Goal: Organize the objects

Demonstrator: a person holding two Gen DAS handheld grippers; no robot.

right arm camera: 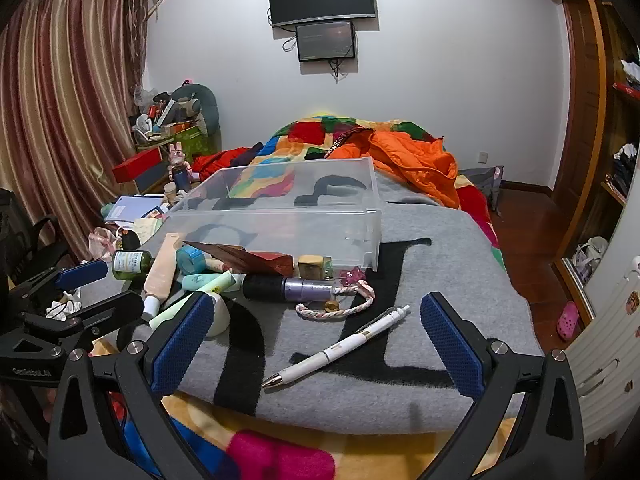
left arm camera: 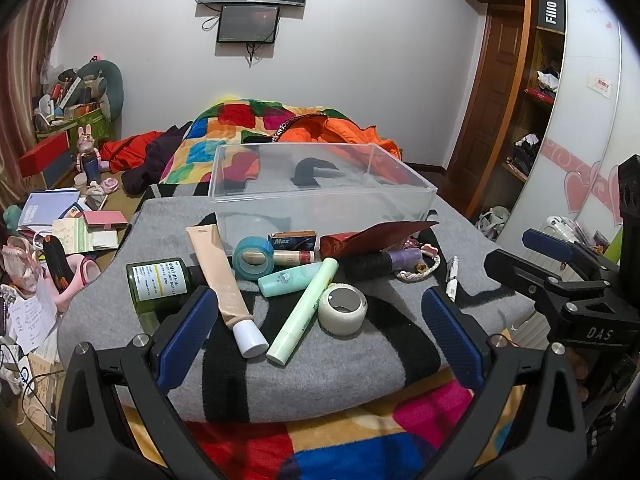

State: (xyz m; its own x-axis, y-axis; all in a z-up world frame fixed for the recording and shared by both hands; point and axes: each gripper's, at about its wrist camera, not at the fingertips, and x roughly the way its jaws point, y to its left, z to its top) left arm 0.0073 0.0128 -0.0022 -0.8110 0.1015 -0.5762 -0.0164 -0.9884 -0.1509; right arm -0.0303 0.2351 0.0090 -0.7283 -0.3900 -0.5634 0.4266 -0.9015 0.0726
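A white pen (right arm camera: 340, 350) lies on the grey blanket (right arm camera: 440, 280), framed between the wide-open, empty right tongs (right arm camera: 316, 340). It is best pinched mid-barrel, then carried to the empty clear bin (right arm camera: 280, 220) behind the clutter (tubes, tape rolls). The left tongs (left arm camera: 320, 332) are likewise spread and empty. A bed, curtains and wall screens are seen beyond

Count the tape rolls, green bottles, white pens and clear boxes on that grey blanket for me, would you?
Tape rolls: 2 (blue tape roll, white tape roll)
green bottle: 1
white pen: 1
clear box: 1
Total: 5
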